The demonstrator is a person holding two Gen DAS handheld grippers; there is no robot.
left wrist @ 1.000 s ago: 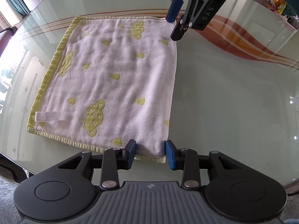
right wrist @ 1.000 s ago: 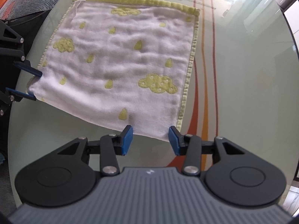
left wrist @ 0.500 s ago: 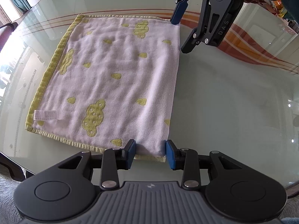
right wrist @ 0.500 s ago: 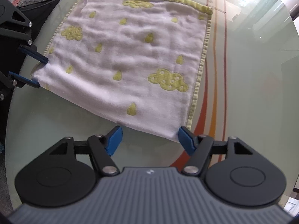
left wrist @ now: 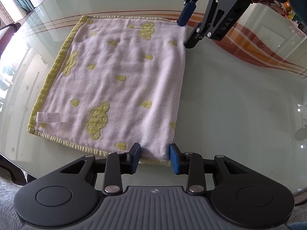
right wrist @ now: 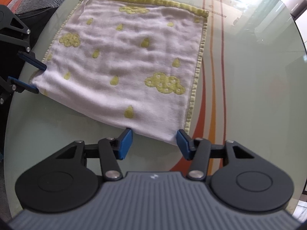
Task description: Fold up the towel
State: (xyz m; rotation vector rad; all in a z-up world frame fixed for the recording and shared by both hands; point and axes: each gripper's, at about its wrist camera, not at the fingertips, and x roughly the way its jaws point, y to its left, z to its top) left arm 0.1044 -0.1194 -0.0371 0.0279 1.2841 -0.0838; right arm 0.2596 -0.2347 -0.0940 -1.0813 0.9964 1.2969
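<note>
The towel (left wrist: 119,80) lies flat on the glass table (left wrist: 239,99), already doubled along its rounded hemless edge. That fold edge runs from the left gripper (left wrist: 154,158) to the right gripper (right wrist: 154,140), one corner between each pair of fingers. Both stand released, jaws spread, straddling but not pinching. Each is equally near its corner. No containers show.

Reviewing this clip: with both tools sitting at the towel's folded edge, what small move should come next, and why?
Probably close both tools on their corners. The left tool and right tool each stand open, straddling a corner of the white towel with yellow clouds, which lies flat, apparently already folded once, on the glass table. Neither grips cloth yet, so pinching should precede lifting.
</note>
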